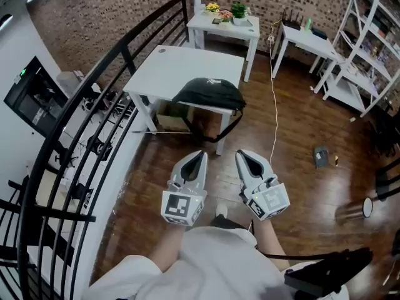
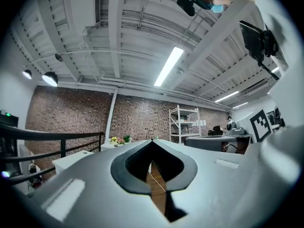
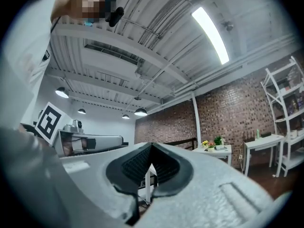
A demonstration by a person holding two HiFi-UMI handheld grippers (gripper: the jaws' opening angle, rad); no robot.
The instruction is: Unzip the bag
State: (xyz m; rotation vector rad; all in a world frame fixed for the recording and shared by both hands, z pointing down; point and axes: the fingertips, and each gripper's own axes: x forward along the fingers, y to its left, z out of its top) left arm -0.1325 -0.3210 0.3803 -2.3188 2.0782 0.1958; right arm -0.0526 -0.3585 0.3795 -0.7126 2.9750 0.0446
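White sleeves fill the bottom of the head view, and ahead of them the left gripper (image 1: 200, 153) and the right gripper (image 1: 241, 154) are held side by side over bare wooden floor (image 1: 294, 130), each with its jaws pressed together on nothing. Well ahead of both, the black bag (image 1: 209, 93) lies at the near edge of a white table (image 1: 181, 64), its strap hanging over that edge towards the floor. A black railing (image 1: 94, 99) runs close along the table's left side. To the right the floor is open up to a white cable (image 1: 275, 105) that trails across it, and a shelf rack (image 1: 369, 49) stands well beyond.

Seen from the left gripper view, the left gripper (image 2: 152, 140) has its tips meeting at a point, with floor showing through the hollow behind them. The railing (image 2: 57, 137) lies to the left and the shelf rack (image 2: 185, 122) far ahead.

From the right gripper view, the right gripper (image 3: 151, 145) is likewise closed and empty, with a white table leg (image 3: 149, 184) showing through the gap. A small table with plants (image 3: 213, 148) stands against the brick wall.
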